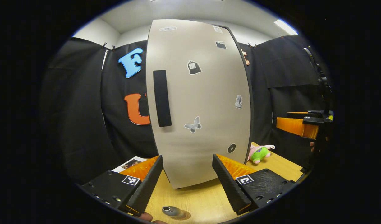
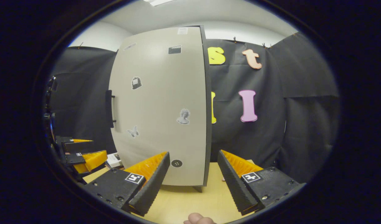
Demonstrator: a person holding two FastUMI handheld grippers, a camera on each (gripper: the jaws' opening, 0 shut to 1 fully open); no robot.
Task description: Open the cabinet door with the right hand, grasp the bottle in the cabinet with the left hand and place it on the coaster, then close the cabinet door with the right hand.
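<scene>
Fingers of the left gripper [image 1: 187, 183] stand spread wide with nothing between them, hovering over the wooden table [image 1: 206, 199] in front of the cabinet [image 1: 199, 102]. Just below them, at the near edge of the left gripper view, a small grey bottle [image 1: 172, 211] lies on the table, its dark mouth turned toward the camera; a fingertip shows beside it. The cabinet door [image 1: 206, 93] is closed, pale grey, dotted with stickers, with a black handle [image 1: 162, 98] running upright near its left edge. A green and pink plush toy [image 1: 259, 153] lies on the table to the right of the cabinet, and a printed card [image 1: 130, 163] lies to its left. Farther right in that view the right gripper [image 1: 297, 126] is seen side on, well apart from the door; its jaws there are too side-on to judge. In the right gripper view the right gripper's own fingers [image 2: 162, 177] are also spread wide and empty, aimed at the door's lower right part without touching it. The left gripper appears at that view's left edge, near the handle side. A fingertip [image 2: 198, 218] shows at the bottom.
</scene>
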